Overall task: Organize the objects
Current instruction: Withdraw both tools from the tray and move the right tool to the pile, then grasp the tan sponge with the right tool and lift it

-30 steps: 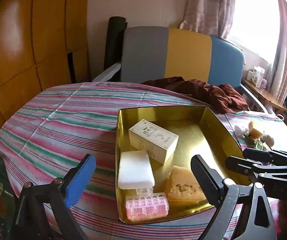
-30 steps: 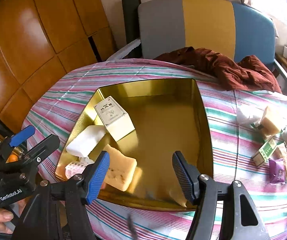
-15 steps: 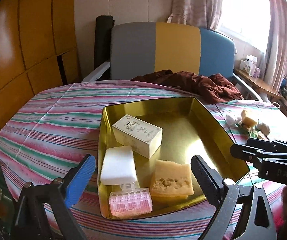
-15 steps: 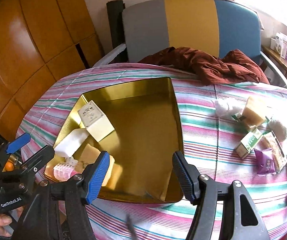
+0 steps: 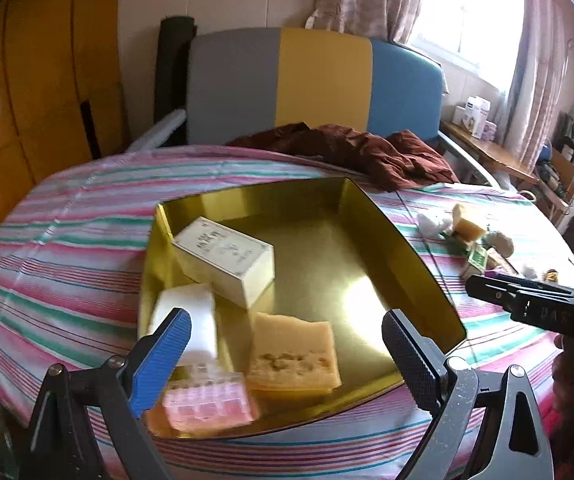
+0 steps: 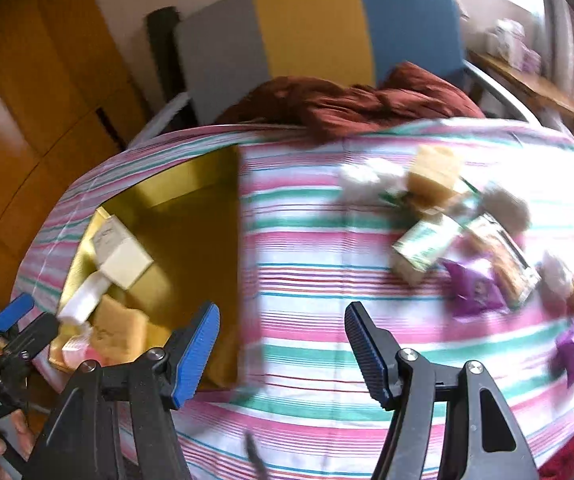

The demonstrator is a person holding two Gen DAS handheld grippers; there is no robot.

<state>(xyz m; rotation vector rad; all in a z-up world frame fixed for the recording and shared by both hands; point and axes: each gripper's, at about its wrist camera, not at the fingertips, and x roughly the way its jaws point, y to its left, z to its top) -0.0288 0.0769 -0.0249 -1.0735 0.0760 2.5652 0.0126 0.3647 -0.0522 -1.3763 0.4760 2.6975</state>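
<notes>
A gold tray (image 5: 407,252) (image 6: 191,216) on the striped tablecloth holds a cream box (image 5: 227,260), a white block (image 5: 185,320), a yellow sponge (image 5: 295,356) and a pink ridged case (image 5: 207,404). My left gripper (image 5: 283,354) hovers open over the tray's near edge, nothing between its fingers. My right gripper (image 6: 283,354) is open and empty above bare cloth to the right of the tray. Loose items lie further right: a yellow sponge (image 6: 433,176), a green box (image 6: 427,248), a purple packet (image 6: 475,288), a snack bar (image 6: 505,258).
A dark red cloth (image 5: 367,150) is heaped at the table's far edge before a grey, yellow and blue chair (image 5: 315,84). Wooden panels (image 5: 27,100) stand on the left. A side shelf (image 5: 491,152) with boxes sits by the window.
My right gripper has swung right, off the tray and toward the loose items, rolling as it went. My left gripper has shifted a little along the tray's near edge. Both jaws keep their width.
</notes>
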